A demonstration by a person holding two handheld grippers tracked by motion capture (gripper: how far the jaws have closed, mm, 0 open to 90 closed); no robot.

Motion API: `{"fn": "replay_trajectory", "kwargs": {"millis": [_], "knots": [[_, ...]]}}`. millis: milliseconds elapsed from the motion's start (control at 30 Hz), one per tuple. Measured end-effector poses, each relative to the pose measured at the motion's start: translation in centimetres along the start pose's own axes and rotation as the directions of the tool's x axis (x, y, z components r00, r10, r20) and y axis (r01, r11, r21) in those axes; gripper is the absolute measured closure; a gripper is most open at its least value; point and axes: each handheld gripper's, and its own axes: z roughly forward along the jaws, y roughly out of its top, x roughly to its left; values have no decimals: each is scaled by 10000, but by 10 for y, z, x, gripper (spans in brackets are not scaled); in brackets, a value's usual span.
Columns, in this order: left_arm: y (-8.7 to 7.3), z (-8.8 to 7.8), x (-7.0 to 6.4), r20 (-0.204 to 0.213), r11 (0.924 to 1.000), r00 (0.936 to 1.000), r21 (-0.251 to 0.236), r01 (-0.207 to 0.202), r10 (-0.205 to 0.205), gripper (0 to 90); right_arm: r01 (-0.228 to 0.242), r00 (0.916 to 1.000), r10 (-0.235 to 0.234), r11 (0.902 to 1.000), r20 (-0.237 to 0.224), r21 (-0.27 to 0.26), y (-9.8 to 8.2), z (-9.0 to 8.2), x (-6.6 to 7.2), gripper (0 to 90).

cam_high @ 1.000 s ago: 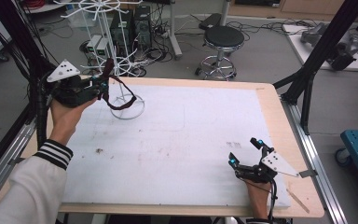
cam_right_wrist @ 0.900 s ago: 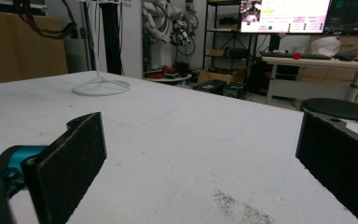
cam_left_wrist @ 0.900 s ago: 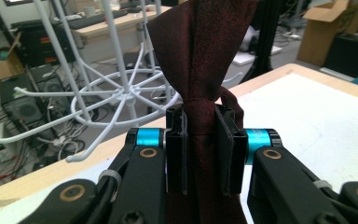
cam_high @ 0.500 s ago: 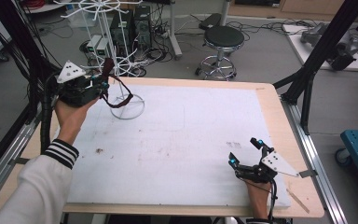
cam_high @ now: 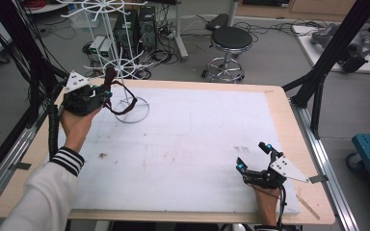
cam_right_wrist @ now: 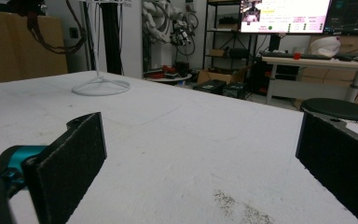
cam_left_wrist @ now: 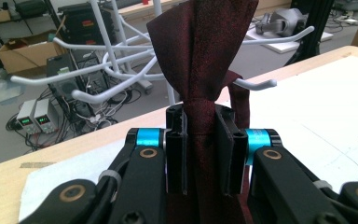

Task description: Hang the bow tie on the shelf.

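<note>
A dark red necktie hangs in a loop from my left gripper, which is shut on it at the table's far left. In the left gripper view the tie rises between the two pads of the left gripper, in front of the white arms of a wire rack; one hooked arm passes just behind the tie. The rack stands on a ring base beside the gripper. My right gripper rests open at the near right, with nothing between the jaws of the right gripper.
A white mat covers the wooden table. Black frame struts stand at the right edge. A stool and computer boxes are on the floor beyond the table. The rack's base lies far ahead of the right gripper.
My left hand has sunk a little with the tie still in its jaws, bringing the loop lower beside the rack. The right gripper has stayed where it was.
</note>
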Motion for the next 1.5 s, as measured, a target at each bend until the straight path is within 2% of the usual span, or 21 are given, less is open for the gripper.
{"fn": "replay_trajectory", "kwargs": {"millis": [200,267,533,567,667,700,800,867,900,1000,1067,1100,1133,1167,1233,1267,1333,1367,1400,1467,1500], "knots": [[-9,3,3,-198,9995,9997,288,-101,106,759,27,10000,-27,10000,11,-2,0,0,0,9],[-11,4,4,-210,9996,9998,264,62,-57,759,20,10000,-20,10000,0,-3,0,0,0,9],[-23,8,10,-360,9976,9993,691,96,-71,760,20,10000,-20,10000,8,5,0,0,0,9],[-25,9,10,-394,9965,9991,831,-90,123,760,11,10000,-11,10000,1,-1,0,0,0,9],[-27,9,11,-372,9956,9992,935,-100,135,760,-11,10000,11,10000,5,30,0,0,0,9],[-28,10,12,-380,9944,9989,1035,-234,275,760,-80,10000,80,10000,7,24,0,0,0,9],[-32,9,13,-332,9941,9987,1028,-353,388,756,-100,9999,100,9999,-5,23,0,0,0,9],[-33,8,14,-286,9951,9991,951,-281,310,740,-81,10000,81,10000,24,-22,0,0,-1,9],[-34,8,15,-125,9957,9995,886,-261,273,701,-60,10000,60,10000,37,-43,0,0,-1,9],[-37,12,18,593,9966,9977,740,-375,331,344,-112,9999,112,9999,25,-17,0,0,-1,9],[-38,12,18,630,9970,9968,561,-528,492,172,-99,10000,99,9999,11,-24,0,0,-1,9],[-40,12,18,608,9957,9939,-48,-920,921,86,-124,9999,124,9999,39,-17,0,0,-1,9],[-41,10,18,770,9931,9906,-397,-1102,1130,26,-80,10000,80,10000,25,-29,0,0,-1,9],[-41,10,18,770,9931,9906,-397,-1102,1130,17,-110,9999,110,9999,16,-26,0,0,-1,9],[-44,7,19,1406,9888,9814,-893,-1192,1310,17,-89,10000,89,10000,35,-17,0,0,-1,9],[-46,4,20,1987,9843,9691,-1271,-1224,1462,17,-89,10000,89,10000,38,-17,0,0,-1,9],[-46,0,20,2509,9839,9592,-1523,-937,1302,17,-99,9999,99,9999,35,-16,0,0,-1,9],[-45,-2,21,2872,9815,9489,-1723,-833,1309,17,-96,9999,96,10000,36,-18,0,0,-1,9],[-45,-2,21,2872,9815,9489,-1723,-833,1309,17,-66,10000,66,10000,55,-46,0,0,-1,9],[-44,-10,16,3142,9743,9371,-2073,-884,1519,17,-46,10000,46,10000,64,-28,0,0,-1,9],[-45,-14,14,3153,9712,9355,-2197,-917,1597,17,-67,10000,67,10000,29,-15,0,0,0,9]]}}
